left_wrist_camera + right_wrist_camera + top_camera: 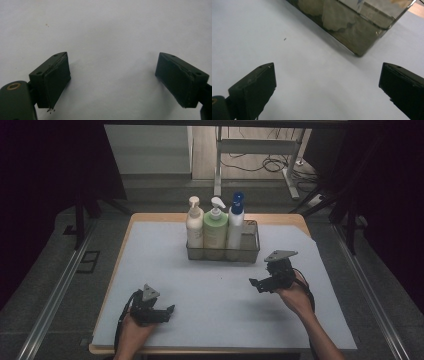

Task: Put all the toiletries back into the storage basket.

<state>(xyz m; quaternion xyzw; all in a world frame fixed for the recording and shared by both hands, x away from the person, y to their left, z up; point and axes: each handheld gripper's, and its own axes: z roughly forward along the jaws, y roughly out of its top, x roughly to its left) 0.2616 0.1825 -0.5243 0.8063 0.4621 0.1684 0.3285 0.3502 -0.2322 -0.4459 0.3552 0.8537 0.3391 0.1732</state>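
Note:
A dark wire basket (250,251) stands at the back middle of the table. It holds three upright bottles: a cream pump bottle (194,227), a green pump bottle (215,231) and a white bottle with a blue cap (236,222). My right gripper (256,284) is held in front of and to the right of the basket, open and with nothing between its jaws. In the right gripper view (327,87) the basket's near corner (354,40) lies just ahead. My left gripper (169,311) rests low at the front left, open (112,80) over bare sheet.
A pale sheet (220,290) covers the wooden table (150,217). Metal rails (60,285) run along both sides on the floor. A desk frame and cables (270,162) stand beyond the far edge.

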